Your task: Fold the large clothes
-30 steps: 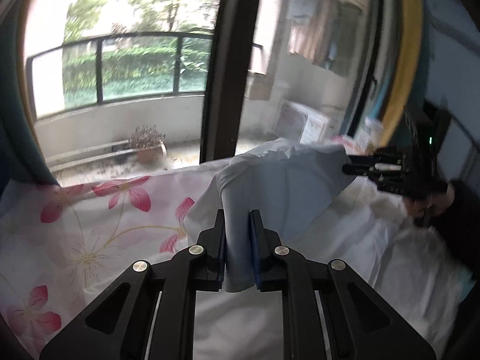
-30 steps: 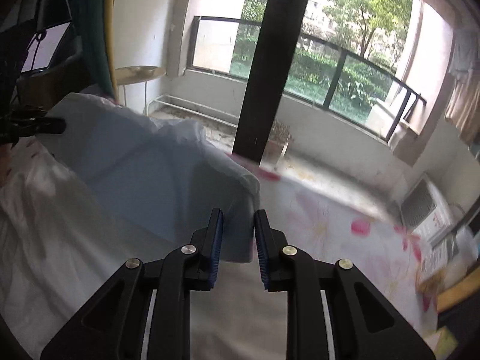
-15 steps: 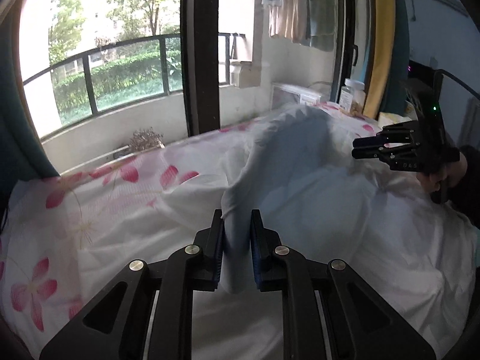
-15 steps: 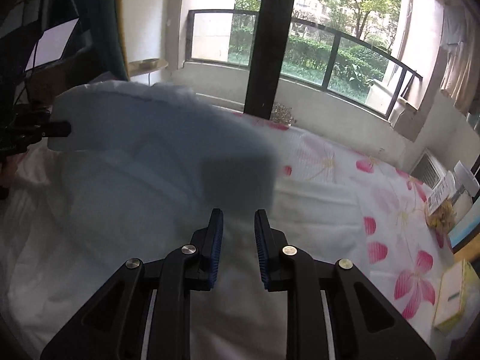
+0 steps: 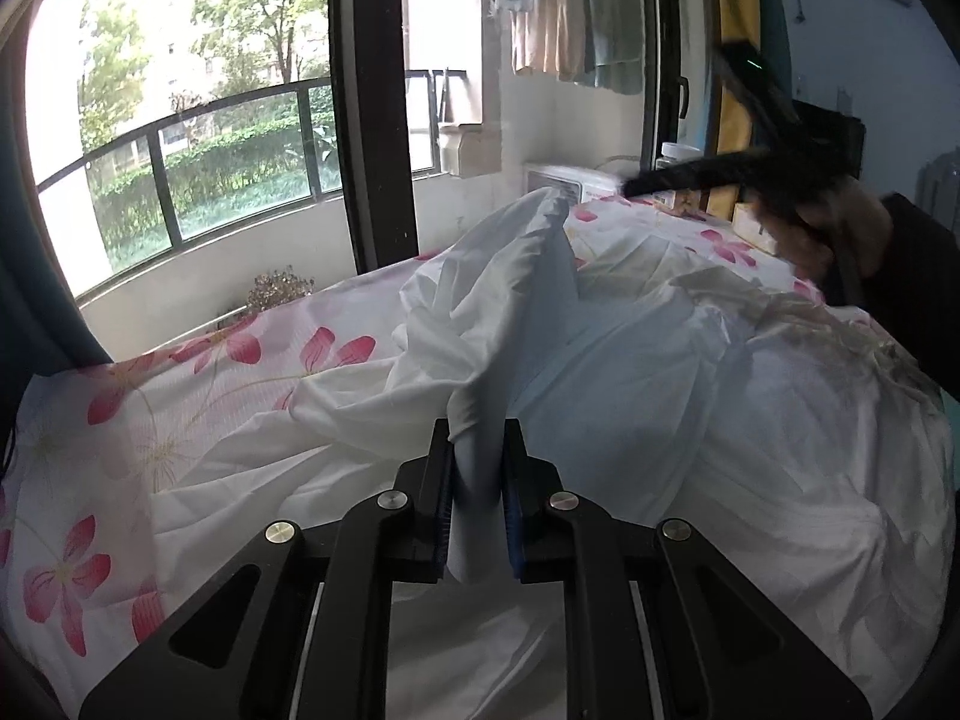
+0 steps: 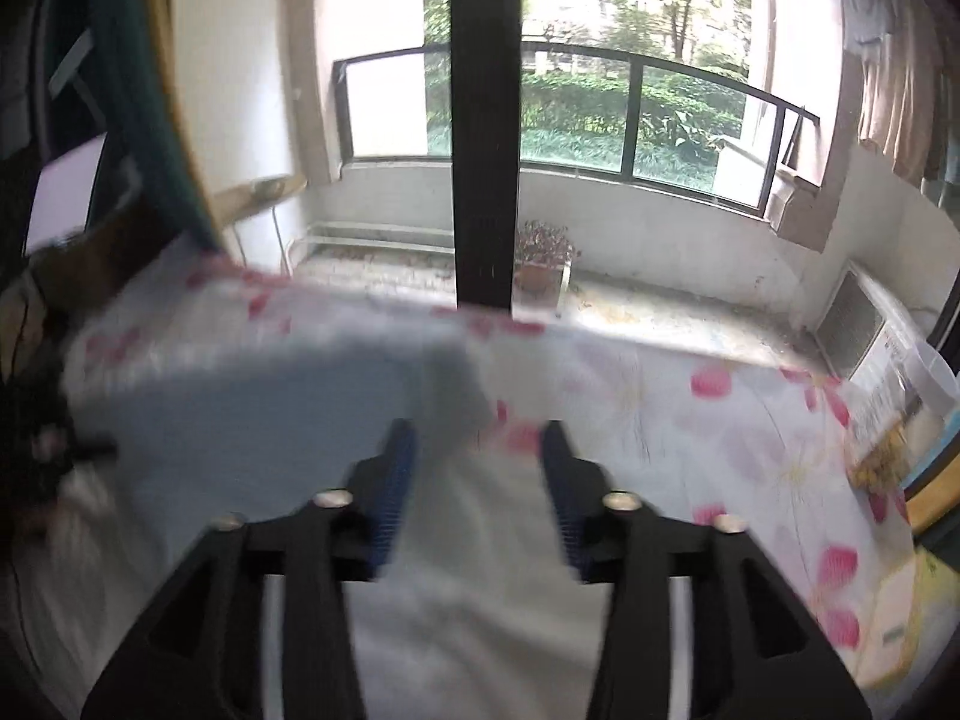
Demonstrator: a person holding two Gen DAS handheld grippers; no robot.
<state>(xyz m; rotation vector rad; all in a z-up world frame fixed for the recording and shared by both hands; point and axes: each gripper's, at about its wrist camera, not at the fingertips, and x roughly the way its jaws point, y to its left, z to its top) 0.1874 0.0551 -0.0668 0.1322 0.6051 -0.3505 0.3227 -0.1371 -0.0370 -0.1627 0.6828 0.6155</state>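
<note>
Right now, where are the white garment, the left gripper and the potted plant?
white garment (image 5: 516,276), left wrist view, raised fold.
left gripper (image 5: 477,504), left wrist view, between fingertips pinching cloth.
potted plant (image 6: 543,255), right wrist view, its foliage.

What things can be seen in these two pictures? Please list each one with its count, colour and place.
white garment: 1, white, heaped on the bed, one edge pinched up
bedsheet: 1, white with pink flowers, covering the bed
potted plant: 1, dry reddish-brown, on the balcony floor
balcony railing: 1, black, outside the window
hanging laundry: several pieces, pale blue and beige, on the balcony
curtain: 1, yellow, right of the window
left claw: 1, black with blue pads, shut on the white garment
right claw: 1, black with blue pads, jaws opening, gripping nothing
hand: 1, holding the right claw, blurred
</note>
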